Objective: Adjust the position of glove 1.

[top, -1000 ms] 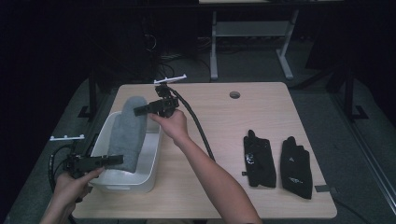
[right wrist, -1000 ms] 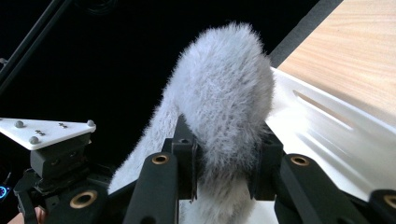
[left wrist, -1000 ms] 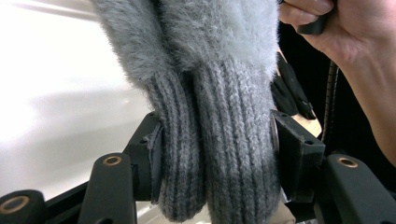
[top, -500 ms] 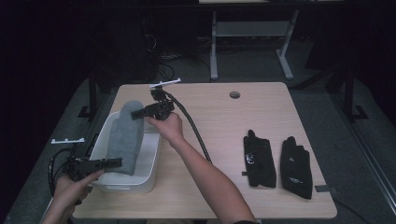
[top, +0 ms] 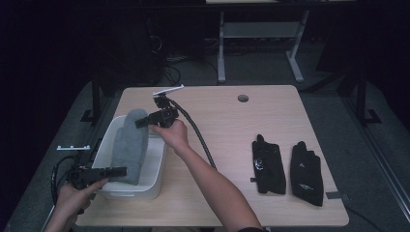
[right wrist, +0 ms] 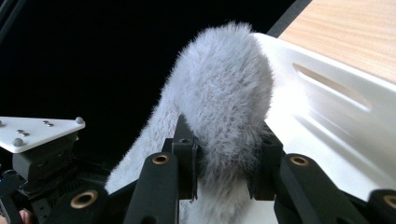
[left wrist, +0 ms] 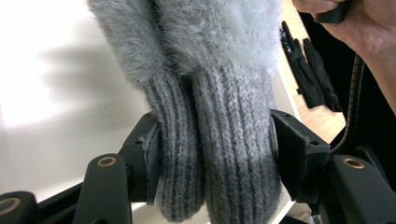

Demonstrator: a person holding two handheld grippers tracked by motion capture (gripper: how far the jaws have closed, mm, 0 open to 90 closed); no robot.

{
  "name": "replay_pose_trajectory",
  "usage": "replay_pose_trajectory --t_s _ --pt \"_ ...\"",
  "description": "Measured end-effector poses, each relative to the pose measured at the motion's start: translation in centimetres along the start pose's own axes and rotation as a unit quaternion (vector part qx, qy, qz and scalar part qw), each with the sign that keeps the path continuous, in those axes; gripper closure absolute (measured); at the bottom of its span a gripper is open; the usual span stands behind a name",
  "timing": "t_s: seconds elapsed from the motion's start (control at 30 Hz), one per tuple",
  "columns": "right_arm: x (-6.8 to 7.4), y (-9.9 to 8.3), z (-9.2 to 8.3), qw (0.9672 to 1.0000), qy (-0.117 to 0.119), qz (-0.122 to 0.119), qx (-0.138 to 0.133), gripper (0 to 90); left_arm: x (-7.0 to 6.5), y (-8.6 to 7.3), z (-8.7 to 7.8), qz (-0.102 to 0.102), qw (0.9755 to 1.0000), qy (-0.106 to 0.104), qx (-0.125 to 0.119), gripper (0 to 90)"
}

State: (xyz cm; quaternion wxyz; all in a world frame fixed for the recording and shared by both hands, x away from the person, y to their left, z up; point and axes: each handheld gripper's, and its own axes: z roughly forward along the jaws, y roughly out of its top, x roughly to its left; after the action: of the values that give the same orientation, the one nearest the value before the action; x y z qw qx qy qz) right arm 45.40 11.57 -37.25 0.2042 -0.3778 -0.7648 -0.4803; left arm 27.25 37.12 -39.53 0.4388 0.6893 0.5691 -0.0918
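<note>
Over the white bin (top: 153, 186) at the table's (top: 270, 116) left edge, I've got the grey fuzzy mittens (top: 129, 145) strung between both tools, hanging partly inside the bin. Right gripper (top: 141, 122) is clamped on the fluffy fingertip end at the bin's far side; in the right gripper view the pads (right wrist: 187, 154) bite well into the pile. Left gripper (top: 118, 171) is at the near rim with the ribbed knit cuffs (left wrist: 219, 154) between its jaws, which have just been opening: the left pad (left wrist: 150, 163) still touches the knit, the right pad (left wrist: 275, 140) looks about to lose contact, so I'd call that grip nearly gone. Risks as I see them: if the left end drops before the right is low enough, the cuffs could flop over the near rim and hang outside the bin. Two mittens are stacked in each grip, so one may slide out alone. Long pile may snag on the right pads at release and drag the pair back up. Pulling sideways could also shift the light bin toward the table edge. Black gloves (top: 287, 166) lie well apart on the right, untouched.
</note>
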Motion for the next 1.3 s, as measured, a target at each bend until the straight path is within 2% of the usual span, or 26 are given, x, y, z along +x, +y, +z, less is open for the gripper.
replay_pose_trajectory --t_s 0.13,0.43,0.53,0.67,0.7,0.77,0.83,1.0,1.07,1.13,1.3 --pt "-0.1 -0.3 0.4 1.0 -0.003 -0.002 0.008 69.0 0.2 -0.2 0.0 -0.003 1.0 0.0 0.003 39.7" --pt "-0.3 -0.6 0.7 0.9998 -0.004 -0.005 0.018 70.2 -0.3 -0.2 0.0 0.009 0.9996 0.025 0.009 34.5" --pt "-0.4 -0.8 1.0 0.9995 -0.003 -0.011 0.028 70.8 -0.6 -0.3 -0.2 0.009 0.9995 0.03 0.003 29.8" --pt "-0.3 -0.9 1.2 0.9993 0.003 -0.011 0.037 71.1 -0.8 -0.4 -0.2 0.009 0.9993 0.035 -0.002 29.5" --pt "-0.3 -0.9 1.2 0.9993 0.003 -0.011 0.037 71.1 -0.7 -0.4 -0.3 0.012 0.9991 0.039 -0.005 29.5" --pt "0.0 -1.2 1.8 0.9985 0.003 -0.021 0.051 71.6 -0.8 -0.3 -0.6 0.013 0.9991 0.035 -0.018 31.2" --pt "0.1 -1.4 2.3 0.9976 -0.014 -0.035 0.059 72.1 -0.9 -0.2 -0.8 0.02 0.999 0.036 -0.017 31.2" --pt "0.1 -1.4 2.8 0.9973 -0.015 -0.034 0.063 68.6 -1.2 -0.1 -0.8 0.021 0.9988 0.038 -0.021 31.4" --pt "0.1 -1.3 2.8 0.9967 -0.025 -0.038 0.067 64.7 -1.2 0.0 -0.7 0.022 0.9989 0.037 -0.021 31.3" --pt "0.1 -1.2 2.7 0.9967 -0.035 -0.036 0.064 60.6 -1.2 0.1 -0.7 0.025 0.9988 0.037 -0.02 31.5" --pt "0.0 -0.8 2.0 0.9973 -0.043 -0.035 0.048 58.7 -1.4 0.2 -0.7 0.026 0.9988 0.034 -0.024 31.6"
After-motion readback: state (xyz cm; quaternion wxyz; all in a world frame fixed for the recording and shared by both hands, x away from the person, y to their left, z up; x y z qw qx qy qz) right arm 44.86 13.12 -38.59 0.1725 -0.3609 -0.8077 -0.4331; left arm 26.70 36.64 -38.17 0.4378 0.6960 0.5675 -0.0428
